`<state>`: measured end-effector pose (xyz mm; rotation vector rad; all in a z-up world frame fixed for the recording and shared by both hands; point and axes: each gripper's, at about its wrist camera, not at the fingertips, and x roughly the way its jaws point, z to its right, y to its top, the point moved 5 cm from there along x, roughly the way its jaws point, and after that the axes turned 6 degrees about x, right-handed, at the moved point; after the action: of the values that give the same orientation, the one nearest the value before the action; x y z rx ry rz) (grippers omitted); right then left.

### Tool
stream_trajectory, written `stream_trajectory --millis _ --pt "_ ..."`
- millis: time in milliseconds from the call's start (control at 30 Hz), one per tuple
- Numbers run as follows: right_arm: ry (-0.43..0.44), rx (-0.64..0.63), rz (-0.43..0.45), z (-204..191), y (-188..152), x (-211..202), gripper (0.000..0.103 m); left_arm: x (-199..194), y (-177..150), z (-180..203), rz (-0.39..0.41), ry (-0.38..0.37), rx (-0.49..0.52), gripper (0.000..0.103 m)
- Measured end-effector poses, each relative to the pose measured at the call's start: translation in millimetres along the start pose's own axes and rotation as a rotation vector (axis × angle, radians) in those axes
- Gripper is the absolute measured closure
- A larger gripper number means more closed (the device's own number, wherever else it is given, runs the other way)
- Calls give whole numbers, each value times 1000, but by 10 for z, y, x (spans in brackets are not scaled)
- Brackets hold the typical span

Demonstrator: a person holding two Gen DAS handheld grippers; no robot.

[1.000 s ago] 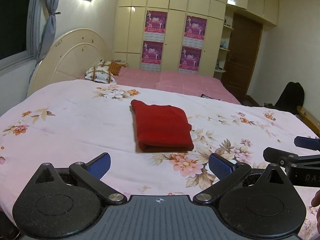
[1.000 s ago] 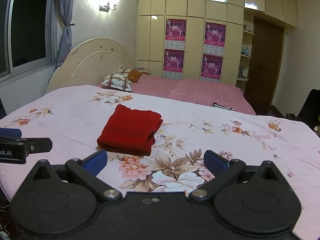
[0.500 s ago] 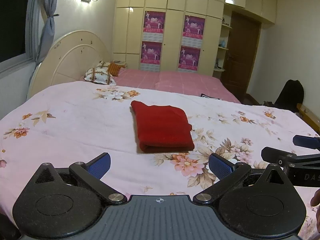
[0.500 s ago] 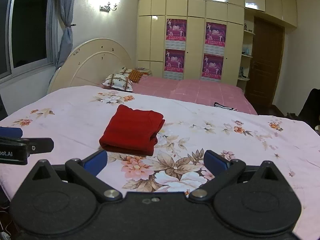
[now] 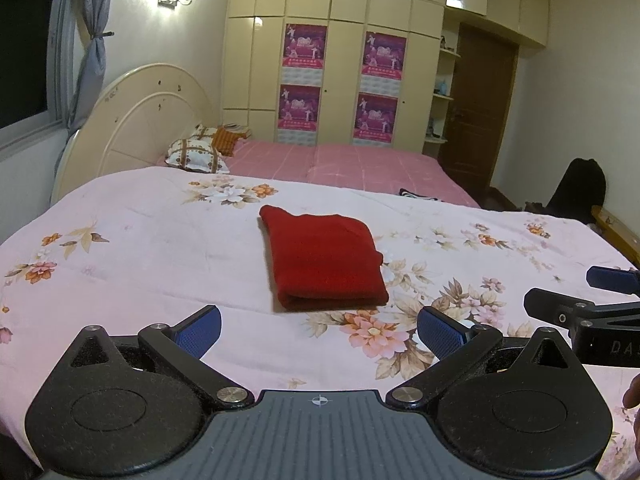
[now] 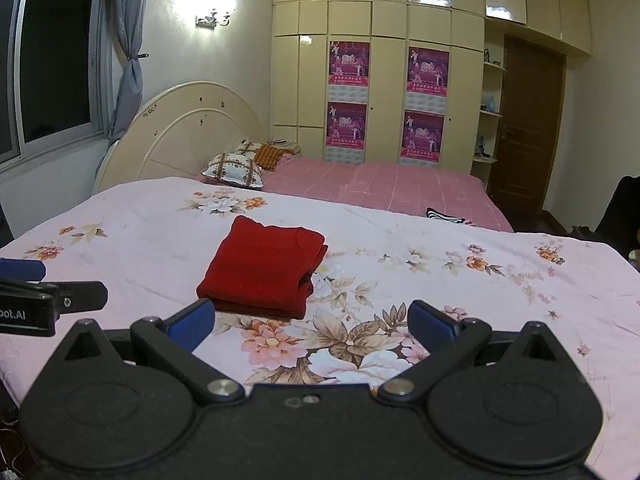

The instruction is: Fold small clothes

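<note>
Red cloth (image 5: pixel 324 258), folded flat in the middle of the flowery bed (image 5: pixel 140 248). Looks soft, light, floppy; best pinched at a near corner. Left gripper (image 5: pixel 318 326) and right gripper (image 6: pixel 310 322) just in front of it, both wide open, holding nothing.

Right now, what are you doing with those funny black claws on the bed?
Someone is folding small clothes with a claw in each hand. The red garment already lies folded in a neat rectangle on the flowery bedspread. The left gripper and the right gripper are both open and empty, held just in front of the garment without touching it. So the folding looks finished, or nearly so.
</note>
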<state>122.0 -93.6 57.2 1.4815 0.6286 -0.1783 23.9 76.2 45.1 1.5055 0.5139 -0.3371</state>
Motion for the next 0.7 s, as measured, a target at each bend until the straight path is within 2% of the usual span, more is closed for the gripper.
stream_trajectory --millis 700 --pt "-1 -2 0 -39 42 16 1 19 18 -74 0 2 -1 0"
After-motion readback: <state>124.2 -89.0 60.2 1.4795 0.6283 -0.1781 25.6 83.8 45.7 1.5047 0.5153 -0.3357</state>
